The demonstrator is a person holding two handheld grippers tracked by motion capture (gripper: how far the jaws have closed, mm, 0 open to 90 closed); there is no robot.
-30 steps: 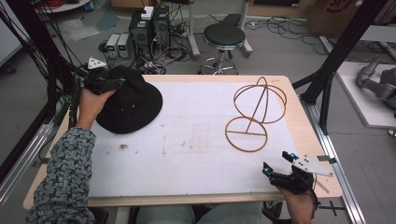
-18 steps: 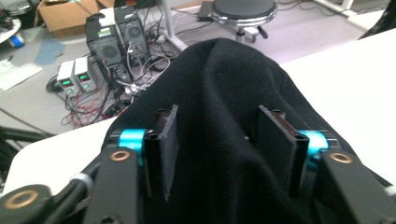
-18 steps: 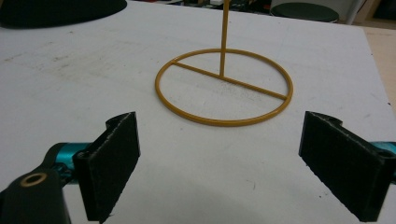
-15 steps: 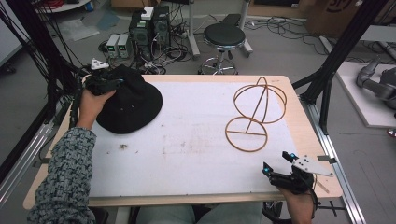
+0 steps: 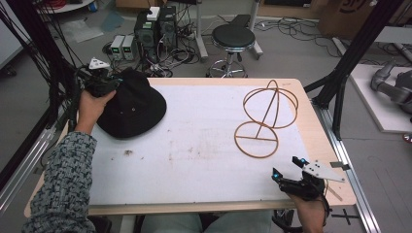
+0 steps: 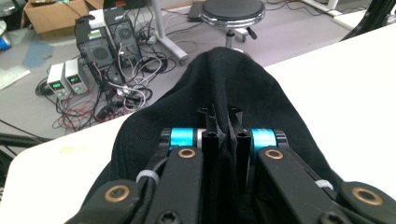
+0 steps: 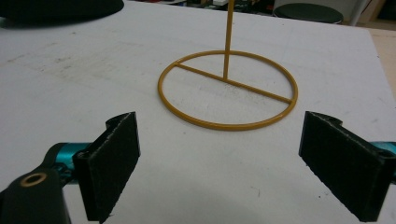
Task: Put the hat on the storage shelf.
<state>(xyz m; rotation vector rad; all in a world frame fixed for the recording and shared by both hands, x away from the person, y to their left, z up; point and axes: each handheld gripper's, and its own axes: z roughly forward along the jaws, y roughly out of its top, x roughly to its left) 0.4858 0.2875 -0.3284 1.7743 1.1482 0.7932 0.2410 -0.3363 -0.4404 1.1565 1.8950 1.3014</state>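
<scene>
wire stand point(image 5: 265, 118) well right of hat point(image 5: 133, 104)

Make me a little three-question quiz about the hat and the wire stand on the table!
1. True or false: the left tool is shut on the black hat.
2. What stands in front of the right tool? A) a stool B) the wire hat stand C) a box
3. Fill in: the right tool's jaws are ____.

Key: 1 true: the hat's cloth is pinched between its jaws, which have just been closing. 2 B. 3 open, with nothing between them.
</scene>
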